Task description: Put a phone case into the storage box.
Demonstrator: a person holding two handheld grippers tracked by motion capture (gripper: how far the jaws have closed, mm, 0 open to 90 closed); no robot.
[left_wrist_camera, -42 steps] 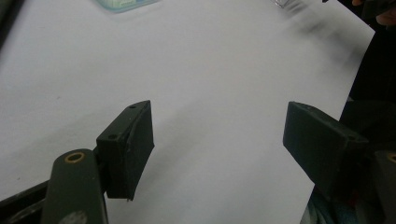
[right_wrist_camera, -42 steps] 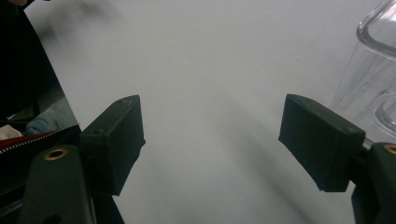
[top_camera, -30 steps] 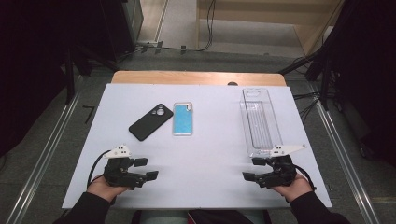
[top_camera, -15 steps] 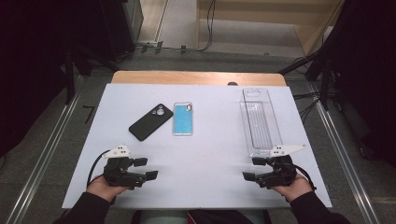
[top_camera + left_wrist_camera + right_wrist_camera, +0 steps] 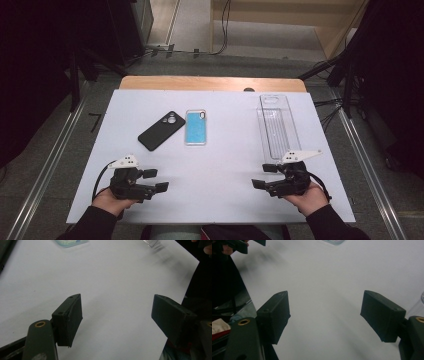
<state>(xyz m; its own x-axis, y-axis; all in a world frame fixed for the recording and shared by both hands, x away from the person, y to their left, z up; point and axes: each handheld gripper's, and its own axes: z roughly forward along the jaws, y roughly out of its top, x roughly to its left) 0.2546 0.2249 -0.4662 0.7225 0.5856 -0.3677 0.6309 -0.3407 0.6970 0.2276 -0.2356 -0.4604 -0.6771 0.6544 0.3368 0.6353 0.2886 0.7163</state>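
Observation:
Both grippers rest low on the white table top (image 5: 220, 165), near its front edge, jaws pointing toward each other. My left gripper (image 5: 156, 180) is open with nothing between its jaws; in the left gripper view it (image 5: 120, 315) frames bare white surface. My right gripper (image 5: 261, 176) is open and empty too, and in its own view (image 5: 332, 315) it likewise spans bare surface. Farther back lie a black phone case (image 5: 161, 130), a blue phone case (image 5: 195, 127) beside it, and a long clear plastic tray (image 5: 278, 125) at the right.
The clear tray's near end lies just behind my right gripper, with its edge (image 5: 419, 305) at the right of that view. The table's wooden back edge (image 5: 210, 83) borders a floor with cables. Dark stands flank both sides.

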